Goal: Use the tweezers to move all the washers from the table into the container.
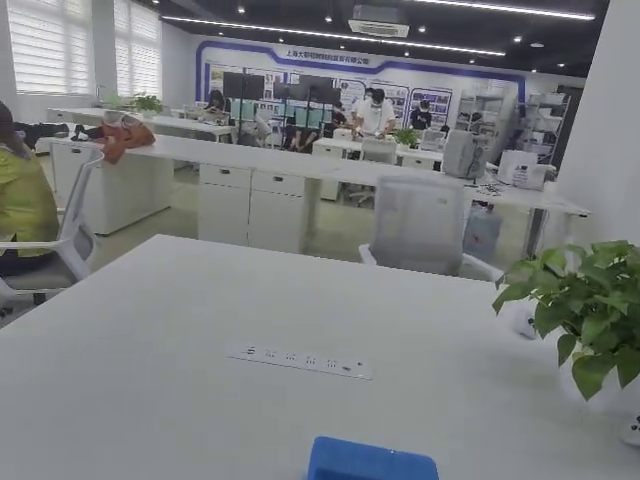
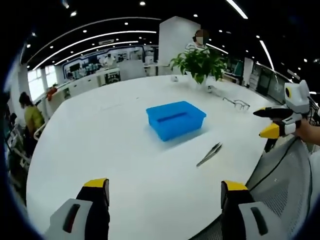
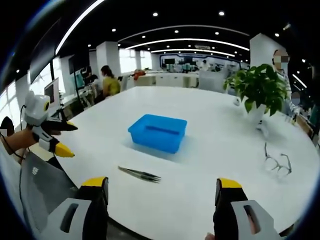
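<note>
Tweezers (image 3: 140, 174): thin, slick, springy steel (light, I judge); pinch mid-length. Left gripper (image 2: 165, 185), right gripper (image 3: 162, 182): fingers (image 2: 95, 185) released, empty.

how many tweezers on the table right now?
1. The tweezers lie flat on the white table, beside the blue container on its near side, apart from it. Another pair could hide behind the container.

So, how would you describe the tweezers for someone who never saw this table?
Start at the big white table and find the blue container near its middle. The tweezers lie flat between it and the near edge: thin, pointed, grey metal, unlike the round-lensed glasses farther off.
</note>
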A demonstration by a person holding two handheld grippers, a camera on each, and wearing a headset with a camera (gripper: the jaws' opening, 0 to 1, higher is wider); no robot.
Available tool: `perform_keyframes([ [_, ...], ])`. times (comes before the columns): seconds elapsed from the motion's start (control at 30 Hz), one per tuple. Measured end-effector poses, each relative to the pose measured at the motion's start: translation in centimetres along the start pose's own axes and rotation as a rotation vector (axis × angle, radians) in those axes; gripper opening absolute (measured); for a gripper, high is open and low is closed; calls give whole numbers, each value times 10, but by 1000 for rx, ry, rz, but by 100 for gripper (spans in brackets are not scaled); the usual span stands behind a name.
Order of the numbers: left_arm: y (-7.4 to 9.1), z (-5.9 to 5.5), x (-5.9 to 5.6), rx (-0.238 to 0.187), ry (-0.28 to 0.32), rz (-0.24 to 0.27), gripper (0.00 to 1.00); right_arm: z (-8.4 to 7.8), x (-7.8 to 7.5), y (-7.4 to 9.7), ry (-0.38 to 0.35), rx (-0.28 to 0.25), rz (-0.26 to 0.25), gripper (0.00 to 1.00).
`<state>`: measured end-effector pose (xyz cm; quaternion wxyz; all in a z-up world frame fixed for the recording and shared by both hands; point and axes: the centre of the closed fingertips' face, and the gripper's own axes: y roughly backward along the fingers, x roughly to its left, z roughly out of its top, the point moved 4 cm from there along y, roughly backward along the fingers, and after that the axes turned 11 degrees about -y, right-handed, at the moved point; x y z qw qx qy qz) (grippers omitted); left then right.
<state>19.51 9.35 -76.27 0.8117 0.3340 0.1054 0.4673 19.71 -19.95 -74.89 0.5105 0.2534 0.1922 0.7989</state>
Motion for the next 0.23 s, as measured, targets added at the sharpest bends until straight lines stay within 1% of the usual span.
perform_keyframes([
  [0.07,7,-4,3,8,-5,40,97,-2,0,-1,-8,14,6,87],
  [0.1,9,-5,4,4,-1,62,97,-2,0,-1,-8,15,6,88],
  [0.13,12,-5,7,-13,7,95,98,-2,0,-1,-4,15,5,88],
  [0.2,15,-6,10,-31,5,139,99,-2,1,-1,7,16,3,88],
  [0.23,16,-9,12,-20,12,155,99,-2,1,-1,12,17,0,88],
])
